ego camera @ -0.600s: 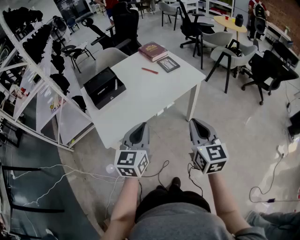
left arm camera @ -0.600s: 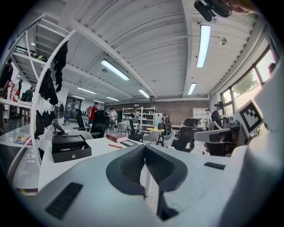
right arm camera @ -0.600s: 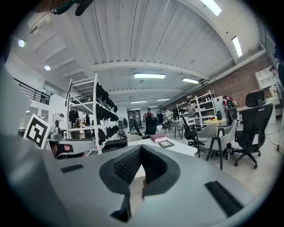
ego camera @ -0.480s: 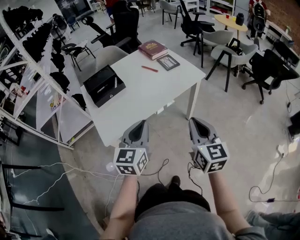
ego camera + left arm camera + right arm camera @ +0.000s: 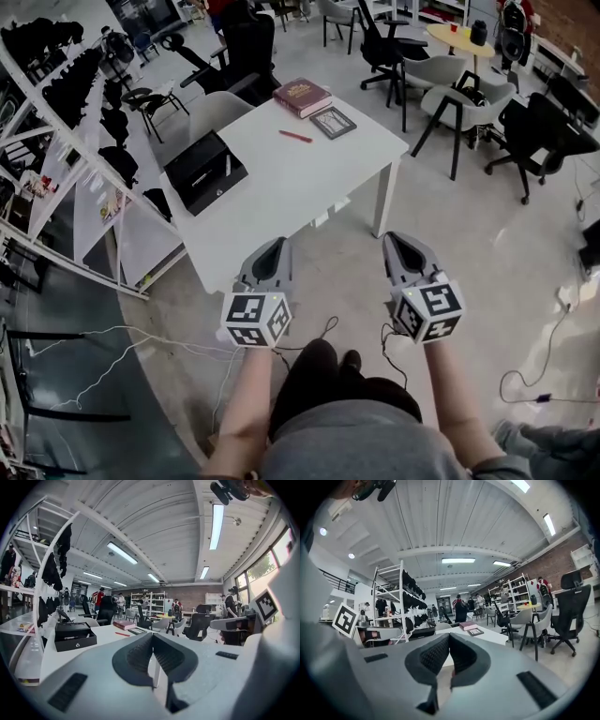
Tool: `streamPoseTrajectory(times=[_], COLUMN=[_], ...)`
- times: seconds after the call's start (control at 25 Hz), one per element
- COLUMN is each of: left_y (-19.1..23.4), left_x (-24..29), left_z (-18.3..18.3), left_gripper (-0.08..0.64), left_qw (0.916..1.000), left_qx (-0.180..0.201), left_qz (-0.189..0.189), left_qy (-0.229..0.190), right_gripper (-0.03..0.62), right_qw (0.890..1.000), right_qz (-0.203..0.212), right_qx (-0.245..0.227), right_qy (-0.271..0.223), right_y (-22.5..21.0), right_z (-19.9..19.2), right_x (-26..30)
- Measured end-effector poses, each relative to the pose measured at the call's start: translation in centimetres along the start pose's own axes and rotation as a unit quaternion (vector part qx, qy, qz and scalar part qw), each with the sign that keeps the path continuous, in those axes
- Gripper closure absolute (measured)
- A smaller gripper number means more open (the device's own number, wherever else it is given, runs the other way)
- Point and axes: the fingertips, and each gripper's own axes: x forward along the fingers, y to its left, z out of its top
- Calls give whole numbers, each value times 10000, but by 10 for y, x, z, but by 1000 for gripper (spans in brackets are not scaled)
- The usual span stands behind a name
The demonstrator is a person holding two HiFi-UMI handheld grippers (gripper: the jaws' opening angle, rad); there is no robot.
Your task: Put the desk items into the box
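The left gripper (image 5: 277,247) and the right gripper (image 5: 395,241) are hanging at lower centre, both with jaws pressed together on nothing. On the white table (image 5: 281,197) above them, the black box (image 5: 206,172) is sitting at the left. The book (image 5: 302,97), the red pen (image 5: 295,137) and a dark flat item (image 5: 334,123) are lying toward the top.

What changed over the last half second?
Barely anything: the left gripper and right gripper edged slightly apart, both shut and empty, short of the table. Nothing grasped or released. The black box, red book, red pen and dark flat item stayed put.
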Motion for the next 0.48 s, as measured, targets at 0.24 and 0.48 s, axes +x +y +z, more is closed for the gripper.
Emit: streamPoseTrajectory(times=[0.24,0.48], left_y=[-1,10], left_x=[7,19], left_z=[2,4], left_gripper=[554,554], left_qw=[10000,9999], left_qx=[10,-23], left_qz=[37,105], left_qy=[5,7], right_gripper=[585,540], right_qw=[9997,9992], right_qz=[188,372], right_qx=[13,55], right_qy=[122,117], right_y=[-1,0], right_z=[0,10], right_x=[10,30])
